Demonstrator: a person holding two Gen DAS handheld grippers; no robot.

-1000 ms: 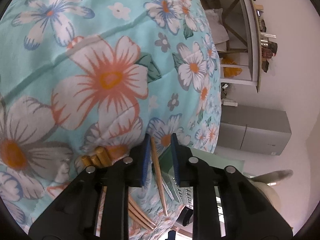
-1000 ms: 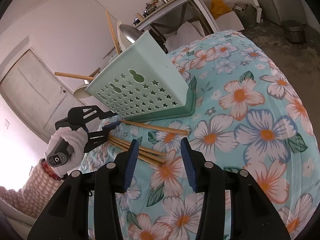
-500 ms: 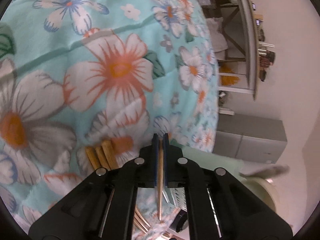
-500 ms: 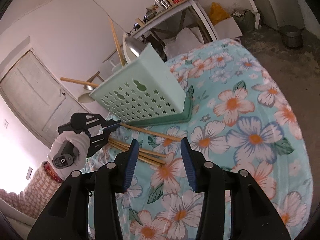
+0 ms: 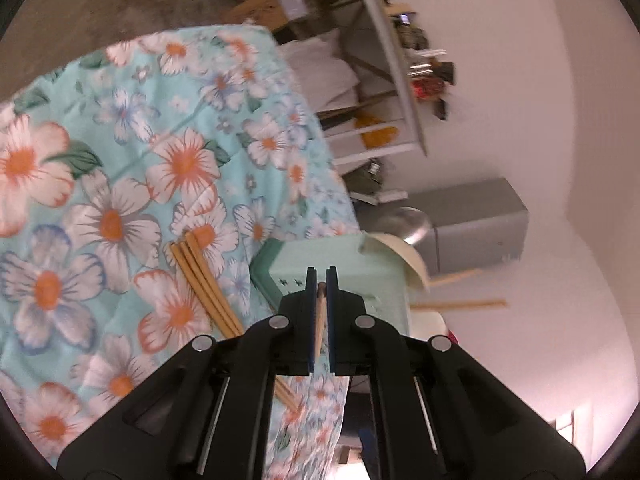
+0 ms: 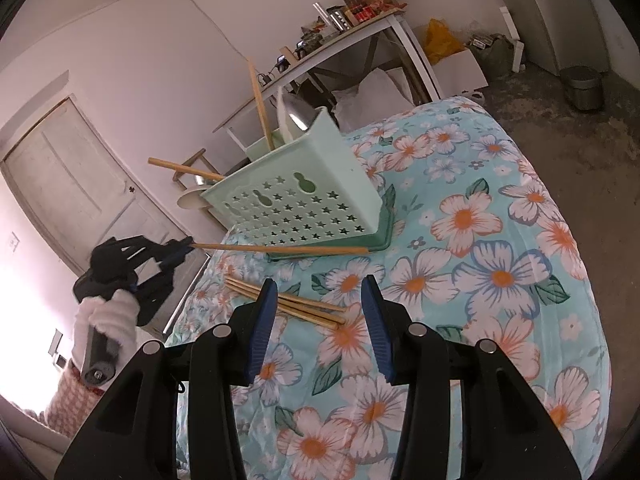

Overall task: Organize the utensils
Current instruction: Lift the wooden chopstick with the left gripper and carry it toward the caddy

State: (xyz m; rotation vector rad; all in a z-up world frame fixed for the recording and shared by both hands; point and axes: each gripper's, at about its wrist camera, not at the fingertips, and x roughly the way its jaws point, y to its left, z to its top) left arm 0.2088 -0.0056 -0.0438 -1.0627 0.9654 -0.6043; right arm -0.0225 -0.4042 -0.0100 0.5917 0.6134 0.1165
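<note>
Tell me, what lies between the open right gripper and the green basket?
In the right wrist view, chopsticks lie on the cloth between right gripper and basket.

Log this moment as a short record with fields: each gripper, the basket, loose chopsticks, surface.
left gripper: shut on one chopstick, held off the cloth
right gripper: open, holding nothing, above the cloth
basket: mint green, star cutouts, on a darker green tray, with utensils sticking out of it
loose chopsticks: a small bundle lying on the cloth
surface: floral tablecloth
</note>
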